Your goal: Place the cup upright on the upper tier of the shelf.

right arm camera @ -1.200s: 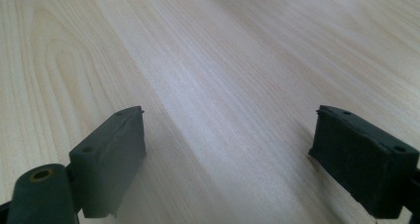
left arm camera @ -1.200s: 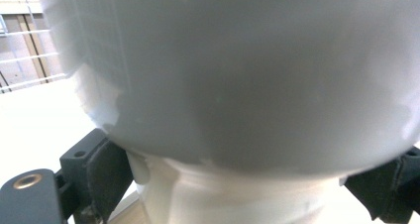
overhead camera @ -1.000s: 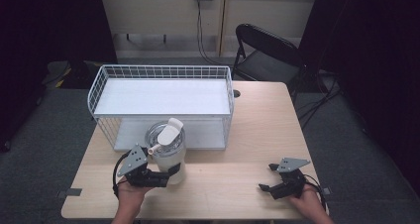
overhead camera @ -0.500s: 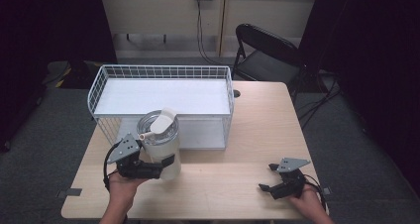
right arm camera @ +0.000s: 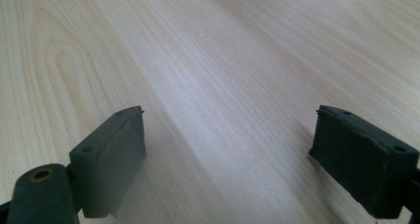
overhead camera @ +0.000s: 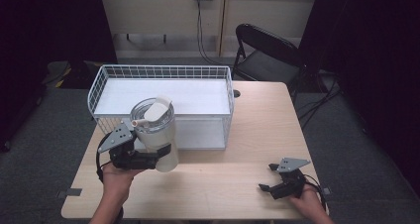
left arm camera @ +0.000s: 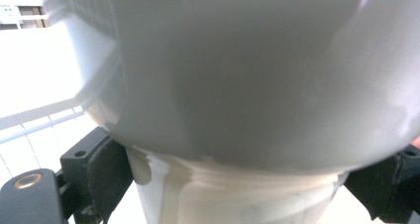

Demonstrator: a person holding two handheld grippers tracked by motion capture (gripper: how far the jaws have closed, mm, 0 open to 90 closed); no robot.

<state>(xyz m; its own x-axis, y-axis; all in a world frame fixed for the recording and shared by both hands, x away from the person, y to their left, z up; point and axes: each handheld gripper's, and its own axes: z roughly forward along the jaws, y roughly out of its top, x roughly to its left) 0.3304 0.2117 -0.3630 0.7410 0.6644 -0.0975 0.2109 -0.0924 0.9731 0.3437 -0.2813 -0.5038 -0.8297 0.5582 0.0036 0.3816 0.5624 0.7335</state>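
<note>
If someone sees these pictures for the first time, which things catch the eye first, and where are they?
First comes the white tumbler with its clear lid, held in the left tongs at the table's front left, just before the white wire basket. The basket takes up the back left of the wooden table. The right tongs rest open near the front right edge, holding nothing.

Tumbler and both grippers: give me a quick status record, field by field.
tumbler: white, lidded, upright, held above the table in front of the basket
left gripper: shut on tumbler low on its body; jaws press both sides in the left gripper view
right gripper: open, nothing between its jaws, low over bare table at the near right
basket: white wire, on the table's far left, nothing in it but a white floor
table: light wood
chair: black folding, behind the table
</note>
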